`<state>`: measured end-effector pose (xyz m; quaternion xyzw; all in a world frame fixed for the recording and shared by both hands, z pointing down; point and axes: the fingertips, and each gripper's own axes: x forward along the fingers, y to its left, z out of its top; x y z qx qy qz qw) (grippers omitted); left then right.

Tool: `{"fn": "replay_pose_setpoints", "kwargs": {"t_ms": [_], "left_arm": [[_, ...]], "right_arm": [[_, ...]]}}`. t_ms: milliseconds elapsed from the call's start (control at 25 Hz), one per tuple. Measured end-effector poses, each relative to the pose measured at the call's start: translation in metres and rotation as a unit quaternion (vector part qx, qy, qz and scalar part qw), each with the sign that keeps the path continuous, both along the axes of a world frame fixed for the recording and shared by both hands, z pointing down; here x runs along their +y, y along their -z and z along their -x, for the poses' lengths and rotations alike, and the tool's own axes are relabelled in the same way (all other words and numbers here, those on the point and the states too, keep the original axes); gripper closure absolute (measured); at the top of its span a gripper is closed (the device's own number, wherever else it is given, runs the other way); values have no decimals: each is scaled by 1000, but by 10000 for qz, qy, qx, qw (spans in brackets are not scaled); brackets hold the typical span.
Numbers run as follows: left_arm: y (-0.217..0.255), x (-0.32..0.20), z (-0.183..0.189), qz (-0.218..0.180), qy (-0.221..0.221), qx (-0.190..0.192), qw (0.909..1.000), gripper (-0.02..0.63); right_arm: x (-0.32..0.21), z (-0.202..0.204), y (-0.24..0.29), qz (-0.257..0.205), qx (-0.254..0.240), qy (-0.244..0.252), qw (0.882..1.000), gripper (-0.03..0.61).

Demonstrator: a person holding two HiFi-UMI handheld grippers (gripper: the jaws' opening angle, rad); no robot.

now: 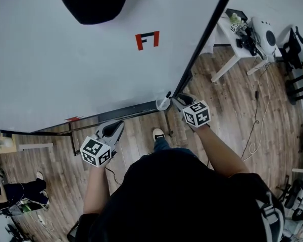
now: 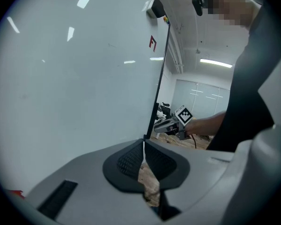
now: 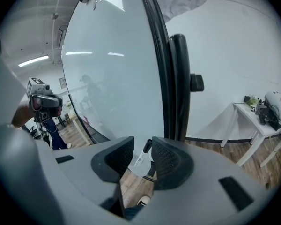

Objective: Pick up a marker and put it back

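A white marker (image 3: 141, 154) with a black cap stands tilted between the pads of my right gripper (image 3: 141, 149). The jaws stand apart, wider than the marker, and I see no pad pressing on it. In the head view the marker (image 1: 167, 96) sticks up from a small pale holder (image 1: 162, 105) at the right end of the whiteboard's tray (image 1: 116, 114), with my right gripper (image 1: 175, 101) right beside it. My left gripper (image 1: 118, 126) hangs below the tray, further left. Its pads (image 2: 131, 159) meet at the tips with nothing between them.
The big whiteboard (image 1: 65, 59) bears a small red mark (image 1: 147, 39), and its black frame edge (image 1: 207, 34) runs up to the right. A white table (image 1: 232, 39) with devices stands at the far right, a cable (image 1: 255, 130) trails over the wooden floor, and a person (image 1: 15, 193) sits at lower left.
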<state>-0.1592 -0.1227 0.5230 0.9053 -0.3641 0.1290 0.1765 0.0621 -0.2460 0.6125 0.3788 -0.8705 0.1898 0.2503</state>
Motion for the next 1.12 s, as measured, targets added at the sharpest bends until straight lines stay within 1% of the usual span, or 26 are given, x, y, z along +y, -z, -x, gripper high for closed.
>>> {"fn": "replay_pose_setpoints", "kwargs": {"t_ms": [240,440,840,1120], "left_arm": [[14,23,-8,-109,-77,-60,9999,594],[22,34,-15,-199,-146,-81,9997,594],[29,62,-16,-318,-113,-114,9994,594],[31,79,-20,-356,-122,-108,9992,594]], "right_arm": [[29,-2,36,-251,-169,55,9995,463],[47,-6,54,-384,-243,90,9989,465],[84,-11,67,-493,-327,129,9982,476],[103,-10,76,-573,-411,157,9974,515]]}}
